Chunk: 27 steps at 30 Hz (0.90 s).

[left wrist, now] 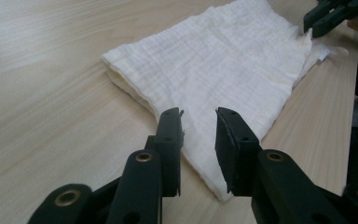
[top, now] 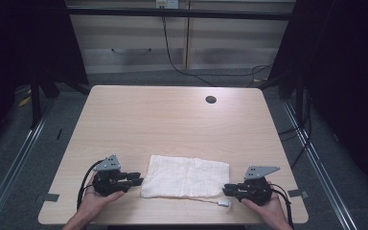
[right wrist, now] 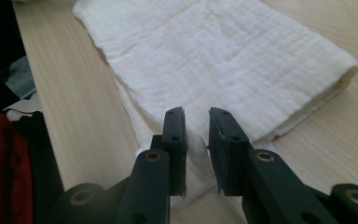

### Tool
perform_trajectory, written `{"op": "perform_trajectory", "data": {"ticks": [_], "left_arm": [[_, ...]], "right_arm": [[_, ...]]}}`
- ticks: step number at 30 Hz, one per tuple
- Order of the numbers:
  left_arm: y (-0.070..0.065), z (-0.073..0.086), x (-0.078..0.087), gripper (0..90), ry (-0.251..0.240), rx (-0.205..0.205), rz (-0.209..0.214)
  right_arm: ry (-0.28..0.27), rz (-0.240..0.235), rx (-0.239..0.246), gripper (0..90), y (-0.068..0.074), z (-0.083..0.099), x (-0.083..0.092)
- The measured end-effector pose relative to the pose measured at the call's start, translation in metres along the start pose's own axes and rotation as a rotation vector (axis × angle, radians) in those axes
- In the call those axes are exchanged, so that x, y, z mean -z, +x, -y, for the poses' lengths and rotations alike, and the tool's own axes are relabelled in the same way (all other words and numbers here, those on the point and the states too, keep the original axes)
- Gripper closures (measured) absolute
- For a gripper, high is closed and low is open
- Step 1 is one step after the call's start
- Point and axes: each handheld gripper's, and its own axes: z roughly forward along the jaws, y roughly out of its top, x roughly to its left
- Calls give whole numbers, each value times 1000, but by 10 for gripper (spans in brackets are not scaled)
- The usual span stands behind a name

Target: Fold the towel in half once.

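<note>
From the high view, a folded white cloth lies flat on the near part of the light wooden desk, between the two hands. The left gripper sits at the cloth's left edge, held in the person's left hand, its tips just at the fabric. The right gripper points in at the cloth's near right corner, held by the right hand; a small white tag lies on the desk just below that corner. A round hole sits in the far part of the desk. No container is on the desk.

In the left gripper view, the left gripper has its jaws parted by a modest gap over the cloth's near corner, with nothing pinched between them. The right gripper shows at the cloth's far corner.

In the right gripper view, the right gripper stands slightly parted, jaws either side of the cloth's layered corner; whether they press the fabric cannot be told.
</note>
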Motion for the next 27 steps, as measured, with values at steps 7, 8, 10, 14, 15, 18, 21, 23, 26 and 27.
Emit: {"op": "perform_trajectory", "data": {"ticks": [7, 8, 10, 14, 15, 18, 21, 23, 26, 27], "left_arm": [[4, -12, -23, 683, 30, -7, -5], [6, -15, -27, 682, 32, -5, -7], [10, -19, -36, 684, 41, -4, -9], [11, -20, -53, 672, 70, -12, -26], [11, -19, -56, 649, 96, -29, -51], [12, -16, -57, 648, 96, -16, -40], [12, -13, -54, 662, 90, -13, -48], [10, -11, -51, 662, 97, -24, -60], [10, -6, -44, 648, 93, -6, -64], [10, -4, -42, 644, 100, -5, -79]], "right_arm": [[-66, -15, -15, 749, 3, -7, 14], [-72, -7, -17, 749, 1, -9, 14], [-84, 4, -29, 749, -5, -14, 9], [-30, 27, -28, 731, -18, -20, -13], [-11, 28, -23, 729, -22, -21, -18], [-7, 40, -30, 726, -33, -27, -27], [-11, 51, -34, 724, -41, -33, -30], [-14, 52, -39, 721, -43, -34, -34], [11, 60, -28, 715, -46, -36, -43], [21, 63, -29, 715, -47, -37, -46]]}}
